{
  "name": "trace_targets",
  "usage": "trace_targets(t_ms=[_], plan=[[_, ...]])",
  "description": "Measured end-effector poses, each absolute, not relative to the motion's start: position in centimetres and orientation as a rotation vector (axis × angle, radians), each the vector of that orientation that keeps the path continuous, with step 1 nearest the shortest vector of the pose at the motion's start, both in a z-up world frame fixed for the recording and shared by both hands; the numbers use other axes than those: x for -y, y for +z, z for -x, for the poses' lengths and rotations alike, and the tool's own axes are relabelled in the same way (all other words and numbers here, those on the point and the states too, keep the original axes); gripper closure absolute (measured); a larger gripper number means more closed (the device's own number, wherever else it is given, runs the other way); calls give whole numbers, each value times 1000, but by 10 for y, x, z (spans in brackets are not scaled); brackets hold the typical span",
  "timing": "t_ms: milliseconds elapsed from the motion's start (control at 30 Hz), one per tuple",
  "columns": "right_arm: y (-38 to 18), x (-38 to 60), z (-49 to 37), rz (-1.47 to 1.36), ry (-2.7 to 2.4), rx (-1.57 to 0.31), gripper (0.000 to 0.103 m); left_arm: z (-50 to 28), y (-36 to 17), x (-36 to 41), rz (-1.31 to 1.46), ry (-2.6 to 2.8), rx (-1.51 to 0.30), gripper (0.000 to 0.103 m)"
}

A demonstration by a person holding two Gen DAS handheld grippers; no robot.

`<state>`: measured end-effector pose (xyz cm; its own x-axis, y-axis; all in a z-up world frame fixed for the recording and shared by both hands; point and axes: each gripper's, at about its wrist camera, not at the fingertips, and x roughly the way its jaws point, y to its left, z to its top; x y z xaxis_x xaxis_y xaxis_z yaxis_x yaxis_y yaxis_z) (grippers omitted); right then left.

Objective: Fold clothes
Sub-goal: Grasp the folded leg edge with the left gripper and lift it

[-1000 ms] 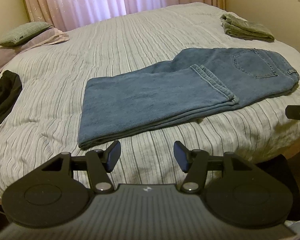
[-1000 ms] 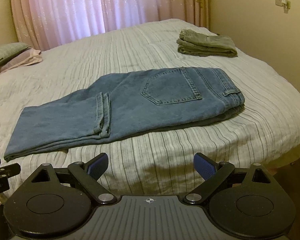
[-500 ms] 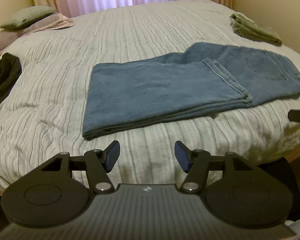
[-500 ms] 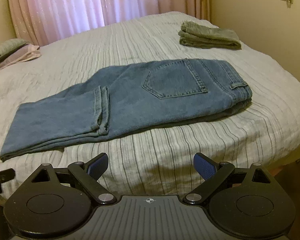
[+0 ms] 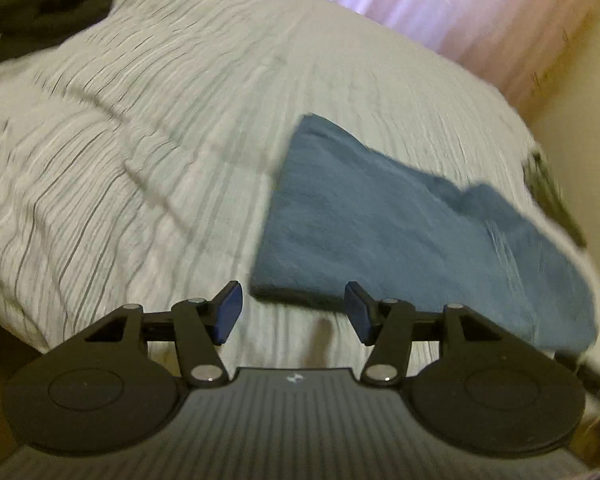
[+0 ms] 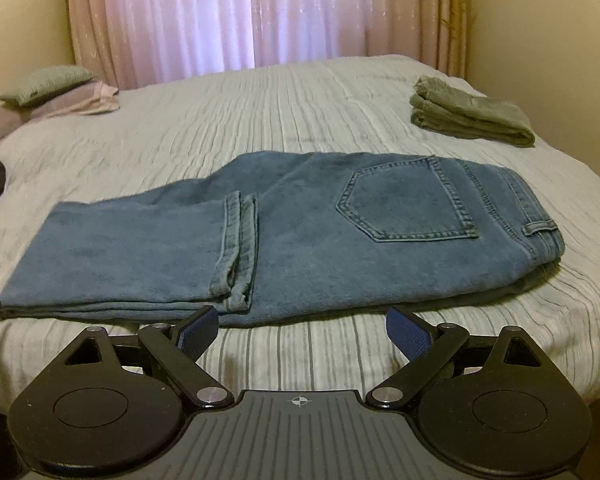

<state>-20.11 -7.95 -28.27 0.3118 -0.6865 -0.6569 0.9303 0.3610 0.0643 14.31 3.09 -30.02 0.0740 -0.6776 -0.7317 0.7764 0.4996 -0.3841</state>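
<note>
On the bed [image 6: 300,92], folded jeans [image 6: 300,232] lie before both spread claws.

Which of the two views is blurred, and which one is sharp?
Left wrist view: motion blur smears the jeans and the bedspread, and the frame is tilted. Right wrist view: sharp, pocket stitching on the jeans is readable; the edges bend from the fisheye.

Motion blur smears the left wrist view: the jeans [image 5: 400,232] lose their seams, and a dark garment [image 5: 32,4] at 10 o'clock is cut by the edge.
</note>
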Motion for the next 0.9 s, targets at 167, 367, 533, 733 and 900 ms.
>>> trace_targets(t_ms=[167, 367, 533, 733, 900], plan=[[-293, 95, 204, -529, -1142, -595, 9, -175, -327, -24, 74, -1076, -1203, 50], [-298, 107, 213, -585, -1172, -588, 9, -181, -357, -50, 452, -1013, -1322, 51], [-302, 111, 214, -596, -1176, -575, 9, -163, -371, -60, 642, -959, -1314, 52], [-292, 113, 224, -562, -1218, -498, 9, -149, -359, -56, 617, -906, -1202, 78], [-290, 120, 232, -546, -1211, -451, 9, -137, -362, -49, 501, -967, -1123, 69]])
